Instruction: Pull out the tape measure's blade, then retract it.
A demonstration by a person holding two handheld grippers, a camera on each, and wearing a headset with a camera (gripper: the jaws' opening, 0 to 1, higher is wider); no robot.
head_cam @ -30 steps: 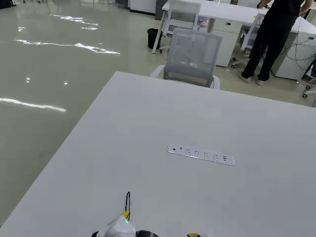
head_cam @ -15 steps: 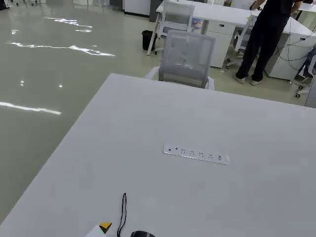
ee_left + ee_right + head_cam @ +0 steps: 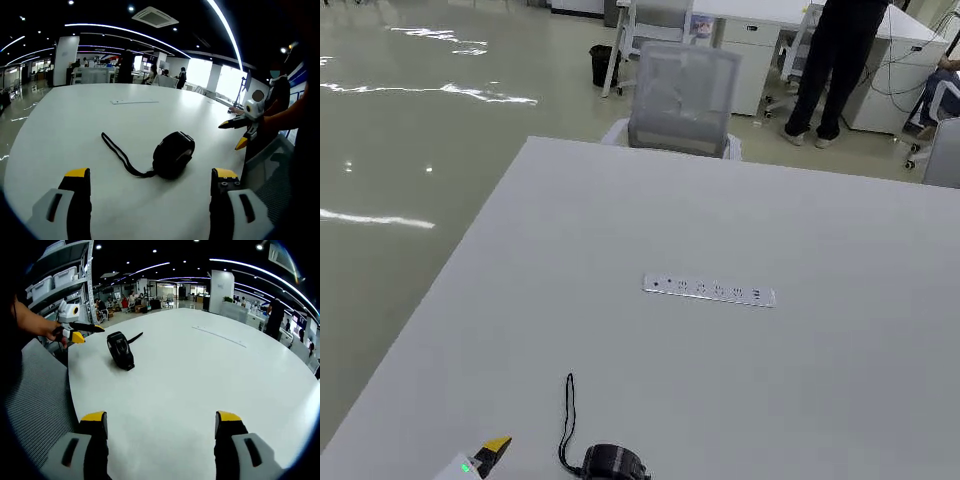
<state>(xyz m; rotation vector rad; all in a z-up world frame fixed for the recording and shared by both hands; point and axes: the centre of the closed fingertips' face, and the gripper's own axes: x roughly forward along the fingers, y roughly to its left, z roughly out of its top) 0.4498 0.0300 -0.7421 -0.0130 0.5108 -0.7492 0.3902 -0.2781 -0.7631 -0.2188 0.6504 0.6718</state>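
Two grippers are hovering over a white table (image 3: pixel 740 390), and neither is touching anything. The left gripper (image 3: pixel 151 173) is holding its yellow-tipped jaws wide apart with nothing between them. Just ahead of them the black tape measure (image 3: pixel 173 154) is lying on the tabletop with its blade not yet drawn out. Its black wrist strap (image 3: pixel 117 150) is trailing away toward the left of that view. The right gripper (image 3: pixel 162 416) is likewise keeping its jaws spread wide over bare tabletop, with the tape measure sitting well ahead and to the left in its own view. Beyond the tape measure, a hand (image 3: pixel 47 330) is holding the other gripper near the table's edge. In the head view the tape measure is resting at the near edge of the table, cut by the bottom of the picture, and a gripper's yellow tip is poking in just to its left. A white power strip (image 3: pixel 709 290) is lying flat mid-table, well apart from the tape measure. A grey mesh chair (image 3: pixel 680 90) is standing at the far edge, and a person in dark clothes (image 3: pixel 835 60) is standing beyond it.
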